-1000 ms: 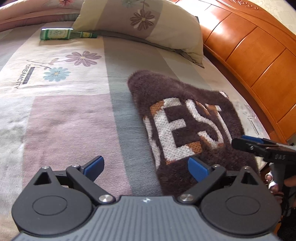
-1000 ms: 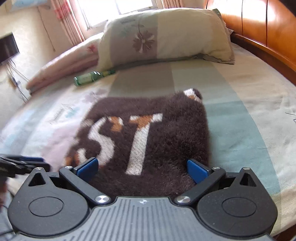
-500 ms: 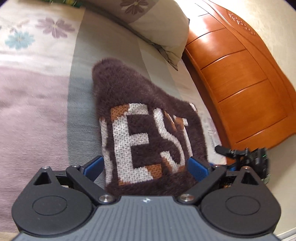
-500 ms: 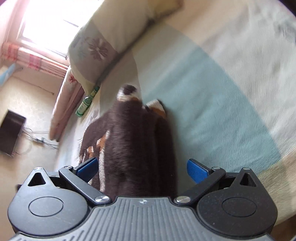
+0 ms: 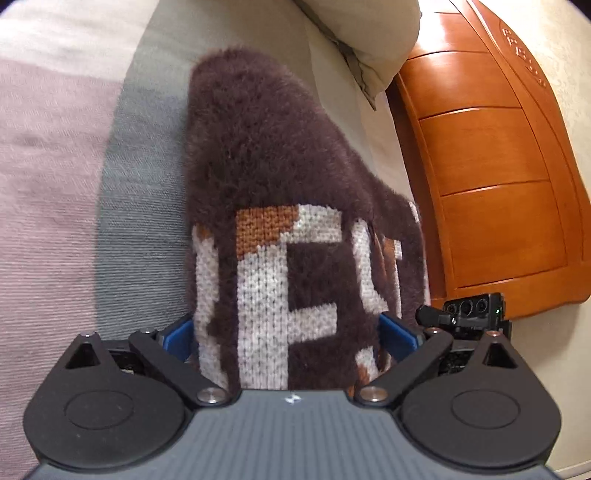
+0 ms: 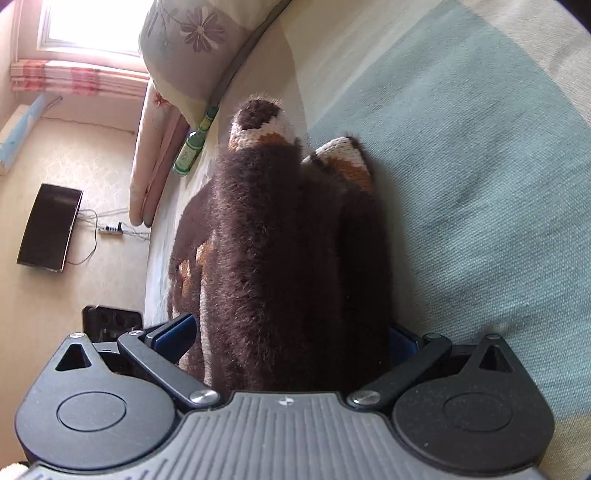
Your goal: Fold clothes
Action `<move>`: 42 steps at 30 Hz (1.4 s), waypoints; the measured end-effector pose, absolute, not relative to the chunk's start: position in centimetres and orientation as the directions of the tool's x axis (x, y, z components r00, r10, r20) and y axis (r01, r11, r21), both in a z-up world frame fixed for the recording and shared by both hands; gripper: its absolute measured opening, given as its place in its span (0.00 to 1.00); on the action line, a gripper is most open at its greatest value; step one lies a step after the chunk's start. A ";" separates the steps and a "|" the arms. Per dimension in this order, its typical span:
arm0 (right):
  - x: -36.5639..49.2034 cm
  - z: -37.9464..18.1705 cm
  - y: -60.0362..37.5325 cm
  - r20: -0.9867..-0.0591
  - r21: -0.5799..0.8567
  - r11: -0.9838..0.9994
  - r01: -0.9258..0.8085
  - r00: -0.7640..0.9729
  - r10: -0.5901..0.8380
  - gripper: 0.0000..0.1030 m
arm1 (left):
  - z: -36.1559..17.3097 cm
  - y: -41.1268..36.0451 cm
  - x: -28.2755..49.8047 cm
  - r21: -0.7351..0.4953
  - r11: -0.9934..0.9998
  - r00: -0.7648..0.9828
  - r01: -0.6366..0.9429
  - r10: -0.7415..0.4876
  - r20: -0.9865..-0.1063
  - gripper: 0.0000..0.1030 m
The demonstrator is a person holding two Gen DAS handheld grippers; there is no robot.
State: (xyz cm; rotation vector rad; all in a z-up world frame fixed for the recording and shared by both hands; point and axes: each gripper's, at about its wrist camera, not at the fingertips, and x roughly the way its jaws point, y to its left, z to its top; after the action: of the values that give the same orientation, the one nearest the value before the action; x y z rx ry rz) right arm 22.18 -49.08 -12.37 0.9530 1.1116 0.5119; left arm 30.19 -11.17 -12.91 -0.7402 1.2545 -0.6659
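Left wrist view: the left gripper (image 5: pixel 286 334), black with blue finger pads (image 5: pixel 179 338), stands wide apart with the near edge of the fuzzy dark-brown knitted sweater (image 5: pixel 273 177) filling the gap between its fingers; whether the pads press the cloth cannot be told. White and orange block letters face the camera. The sweater stretches ahead of the gripper over the striped grey, pink and cream bedsheet (image 5: pixel 55 177). Ahead and to the right lie a cream pillow (image 5: pixel 369 29) and the orange wooden headboard (image 5: pixel 491 155). The right gripper (image 5: pixel 465 314) shows just right of the sweater.

Right wrist view: the right gripper (image 6: pixel 291 338) is likewise spread, the sweater's bunched brown folds between its fingers; contact cannot be told. Two white-and-orange cuffs (image 6: pixel 340 158) point away. A green bottle (image 6: pixel 194 144) lies ahead-left beside a floral pillow (image 6: pixel 192 44).
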 end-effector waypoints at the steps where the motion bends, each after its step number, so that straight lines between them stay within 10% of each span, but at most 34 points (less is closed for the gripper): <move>1: 22.2 -12.3 -49.0 -0.516 0.847 0.522 0.098 0.386 0.765 1.00 | -13.1 -11.2 30.4 -0.805 0.592 0.185 0.040 -0.796 -0.577 0.97; 42: 22.3 -10.6 -48.3 -0.366 0.920 0.389 0.036 0.429 0.826 1.00 | -12.6 -11.8 32.1 -0.860 0.511 0.068 -0.014 -0.857 -0.510 0.98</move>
State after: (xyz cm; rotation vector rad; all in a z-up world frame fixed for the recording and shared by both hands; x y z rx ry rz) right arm 22.28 -48.25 -10.60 1.0585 1.0109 0.6288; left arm 32.08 -11.77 -12.63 -0.8364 1.3633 -0.7621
